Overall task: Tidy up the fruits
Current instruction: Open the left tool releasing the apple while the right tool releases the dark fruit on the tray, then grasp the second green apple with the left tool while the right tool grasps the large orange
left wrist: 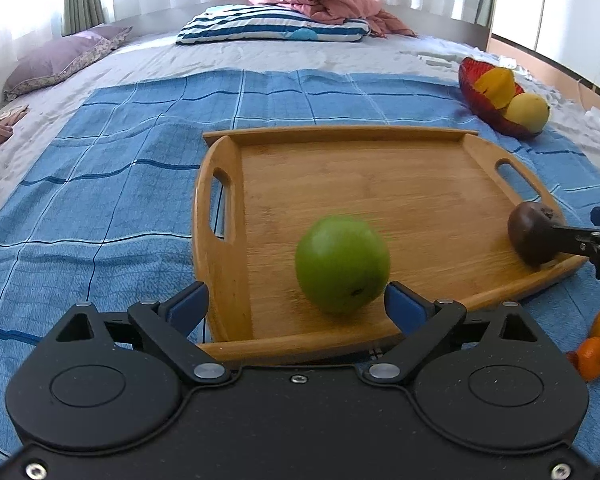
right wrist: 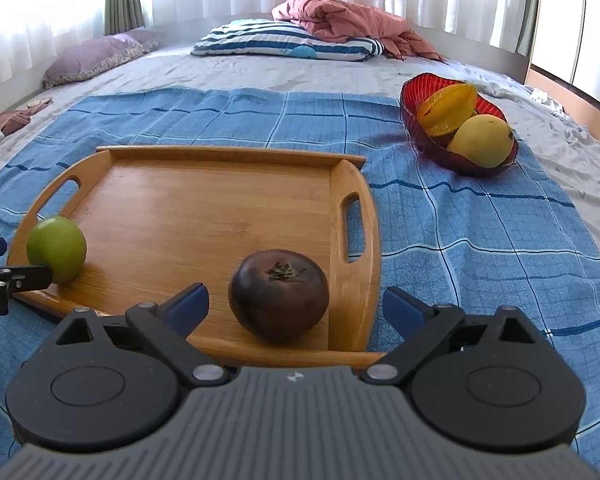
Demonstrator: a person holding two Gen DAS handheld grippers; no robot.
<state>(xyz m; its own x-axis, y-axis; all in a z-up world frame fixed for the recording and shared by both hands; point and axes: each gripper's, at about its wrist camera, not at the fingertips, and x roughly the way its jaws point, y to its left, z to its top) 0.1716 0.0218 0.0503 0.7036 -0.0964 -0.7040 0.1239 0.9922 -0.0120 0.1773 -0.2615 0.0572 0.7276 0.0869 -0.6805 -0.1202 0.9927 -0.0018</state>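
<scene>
Bedroom scene: on the bed's blue blanket (left wrist: 112,184), a wooden tray (right wrist: 204,208) carries two fruits near its front edge, a green apple (left wrist: 342,264) and a dark fruit (right wrist: 279,294). The left gripper (left wrist: 296,308) and right gripper (right wrist: 296,306) both stand spread wide, touching neither. Oranges (left wrist: 598,344) off the tray remain; the red bowl (right wrist: 414,98) holds others.

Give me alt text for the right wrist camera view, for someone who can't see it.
The right gripper stands open around a dark purple fruit on a wooden tray, pads clear of it. A green fruit sits at the tray's left edge beside the left gripper; a red bowl with yellow fruit rests on the blue checked cloth.
</scene>
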